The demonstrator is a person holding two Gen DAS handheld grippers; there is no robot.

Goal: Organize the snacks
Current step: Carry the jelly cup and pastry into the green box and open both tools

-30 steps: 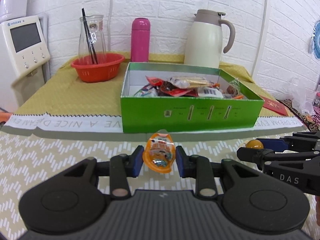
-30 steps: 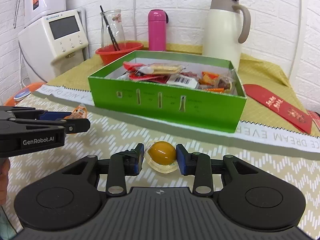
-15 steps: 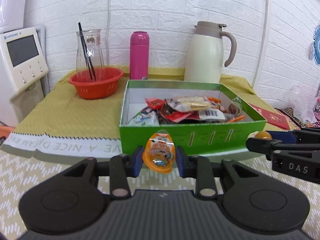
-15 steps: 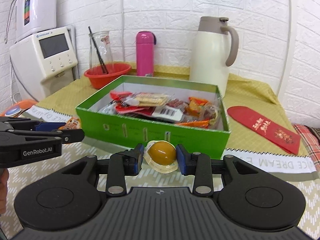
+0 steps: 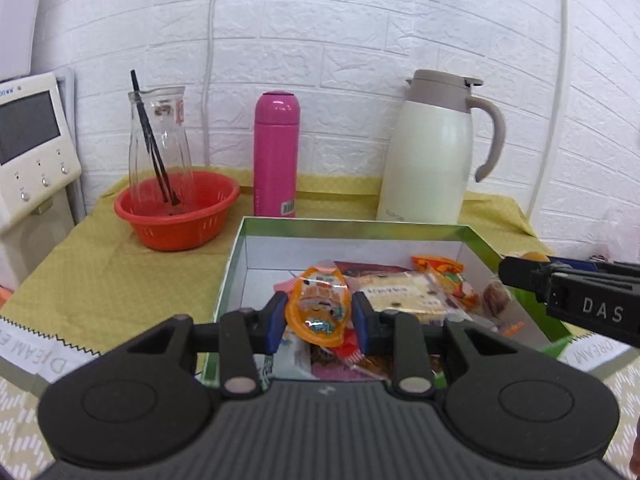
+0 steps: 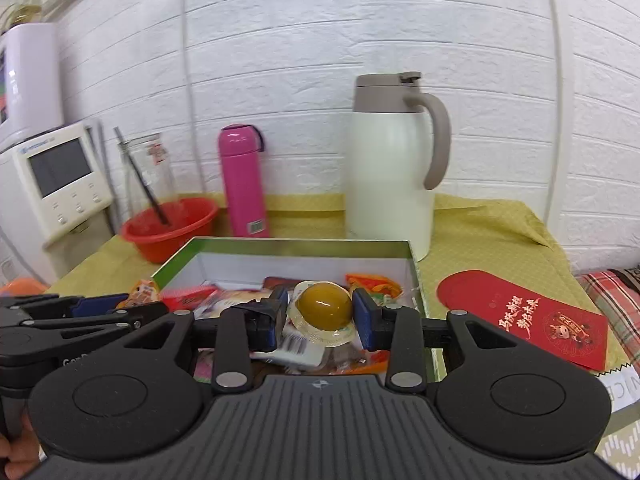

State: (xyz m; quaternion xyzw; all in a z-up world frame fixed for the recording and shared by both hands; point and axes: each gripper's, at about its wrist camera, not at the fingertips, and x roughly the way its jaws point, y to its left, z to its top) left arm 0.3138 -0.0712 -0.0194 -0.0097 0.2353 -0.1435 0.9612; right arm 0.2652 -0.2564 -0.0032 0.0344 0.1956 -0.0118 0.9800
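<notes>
Two glossy jelly cups pinched between blue-padded fingers above green cardboard box.

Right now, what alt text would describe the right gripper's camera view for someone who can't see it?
The right gripper holds a clear-wrapped yellow jelly cup over an open green box full of packaged snacks. Behind stand a white jug, a pink flask and a red basket.
</notes>
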